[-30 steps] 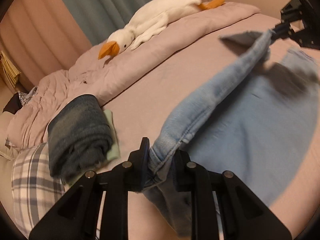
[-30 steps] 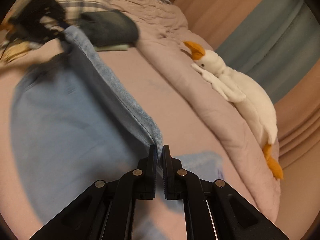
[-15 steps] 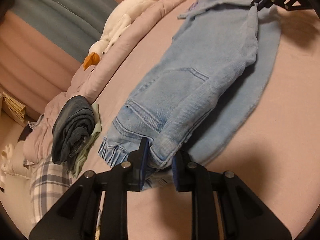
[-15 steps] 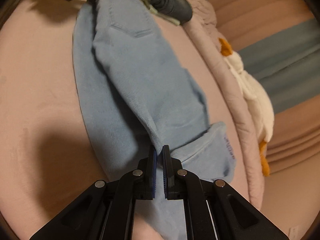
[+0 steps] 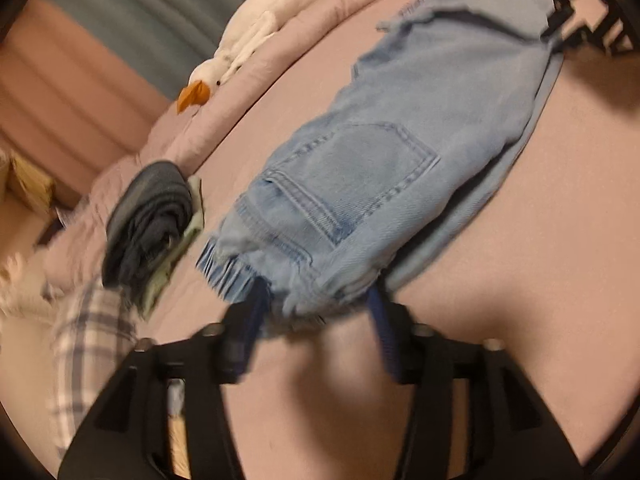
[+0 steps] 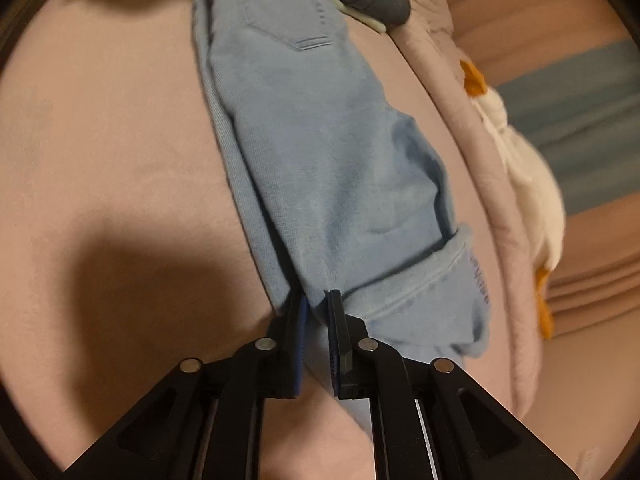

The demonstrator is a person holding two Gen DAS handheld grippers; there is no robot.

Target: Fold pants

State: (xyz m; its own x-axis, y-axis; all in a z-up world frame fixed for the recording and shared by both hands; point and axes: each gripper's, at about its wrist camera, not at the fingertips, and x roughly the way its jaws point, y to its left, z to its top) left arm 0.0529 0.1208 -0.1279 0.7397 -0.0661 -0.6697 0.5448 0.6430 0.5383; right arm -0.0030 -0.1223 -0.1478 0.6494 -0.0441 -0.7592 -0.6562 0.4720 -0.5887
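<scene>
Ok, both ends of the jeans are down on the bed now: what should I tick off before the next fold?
1. Jeans folded lengthwise, one leg over the other: ok.
2. Jeans flat on the bed: ok.
3. Left tongs letting go of the waistband: ok, opening, denim between them.
4. Right tongs off the cuff end: not ok, shut on the denim edge.
5. Edges aligned: not ok, lower leg peeks out.
6. Folded dark pile clear of the jeans: ok.

Light-blue pants (image 5: 400, 168) (folded lengthwise) on bed.
</scene>
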